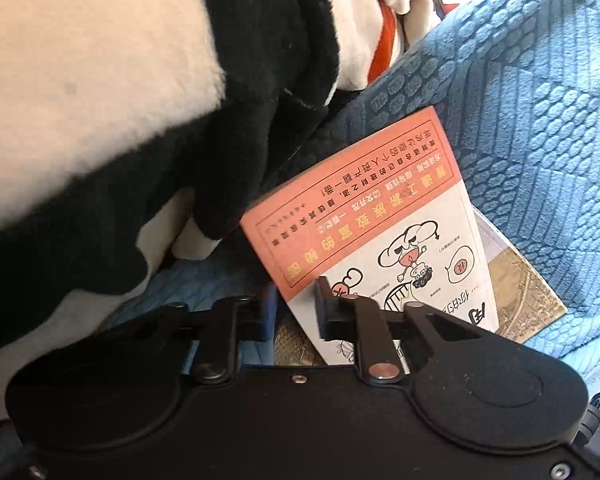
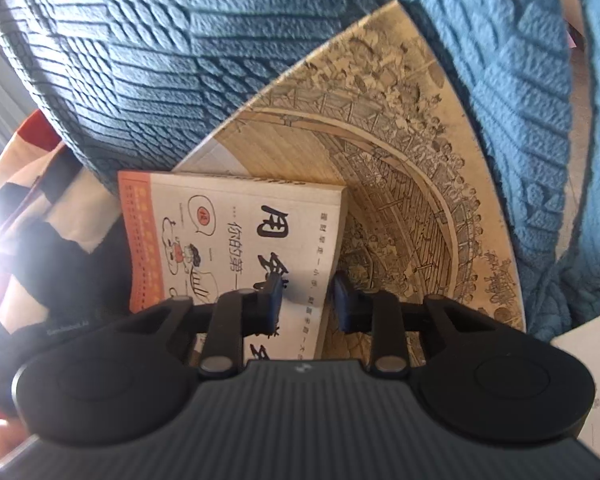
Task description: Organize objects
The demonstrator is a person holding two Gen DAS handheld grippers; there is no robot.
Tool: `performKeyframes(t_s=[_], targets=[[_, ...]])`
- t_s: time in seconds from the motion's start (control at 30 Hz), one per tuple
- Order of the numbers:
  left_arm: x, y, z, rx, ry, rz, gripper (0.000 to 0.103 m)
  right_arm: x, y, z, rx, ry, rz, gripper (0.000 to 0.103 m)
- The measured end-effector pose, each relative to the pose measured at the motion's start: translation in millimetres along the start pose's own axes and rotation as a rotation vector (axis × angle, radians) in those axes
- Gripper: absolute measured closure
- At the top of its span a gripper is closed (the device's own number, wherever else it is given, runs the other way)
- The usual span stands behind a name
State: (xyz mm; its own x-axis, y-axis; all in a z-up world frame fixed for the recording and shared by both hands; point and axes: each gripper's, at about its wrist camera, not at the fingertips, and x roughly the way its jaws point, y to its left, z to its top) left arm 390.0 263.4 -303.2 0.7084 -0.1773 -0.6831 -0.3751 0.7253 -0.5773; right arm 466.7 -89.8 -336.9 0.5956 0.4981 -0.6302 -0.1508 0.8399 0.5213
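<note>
Books are what this tidying turns on: a paperback with a white cover and an orange band (image 2: 236, 240) lies on top of a larger, flat book printed with an old ochre bridge scene (image 2: 400, 184), both resting on a blue quilted sofa cover (image 2: 160, 60) and pushed up against a blue cushion, with a black-and-white plush toy (image 1: 100, 100) just beside them. From where I stand, the left gripper (image 1: 296, 312) has its fingers clenched on the paperback's edge nearest it, one above the cover and one beneath. The right gripper (image 2: 306, 300) straddles the paperback's spine edge, its fingers drawn close, but I cannot tell whether they actually press on it. My worry is that only the cover is pinched, so a lift could let the pages fan open, or drag the ochre book along underneath; the plush toy also leans over the orange end and could snag. The paperback's long axis runs from the grippers toward the cushion, orange band pointing away from the left gripper, its printed face up.
</note>
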Motion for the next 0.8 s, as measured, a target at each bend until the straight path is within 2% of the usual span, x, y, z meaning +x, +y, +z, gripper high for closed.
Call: performKeyframes(t_s=[0.07,0.23,0.27,0.3,0.4,0.47,0.57,0.8], targets=[[-11,-2,-3,0.028,-0.011,0.003,0.094,-7,2,-2,-0.008,-0.002,0.0,0.078],[-33,-1,-12,0.056,-0.032,0.001,0.098,-22,7,-8,-0.008,0.005,0.017,0.083],[-35,-5,10,0.056,-0.034,-0.003,0.098,-26,6,-10,-0.005,0.007,0.023,0.084],[-35,-7,16,0.055,-0.038,-0.005,0.099,-30,2,-10,-0.001,0.009,0.029,0.085],[-34,-12,16,0.053,-0.052,-0.009,0.1,-34,7,-13,-0.005,0.018,0.043,0.086],[-19,-26,20,0.06,-0.062,-0.018,0.102,-46,5,-20,-0.001,0.025,0.058,0.087],[-16,-36,29,0.065,-0.066,-0.014,0.102,-43,20,-31,0.011,0.044,0.078,0.089],[-45,-32,38,0.108,-0.053,0.001,0.102,-60,31,-75,0.065,0.124,0.12,0.089]])
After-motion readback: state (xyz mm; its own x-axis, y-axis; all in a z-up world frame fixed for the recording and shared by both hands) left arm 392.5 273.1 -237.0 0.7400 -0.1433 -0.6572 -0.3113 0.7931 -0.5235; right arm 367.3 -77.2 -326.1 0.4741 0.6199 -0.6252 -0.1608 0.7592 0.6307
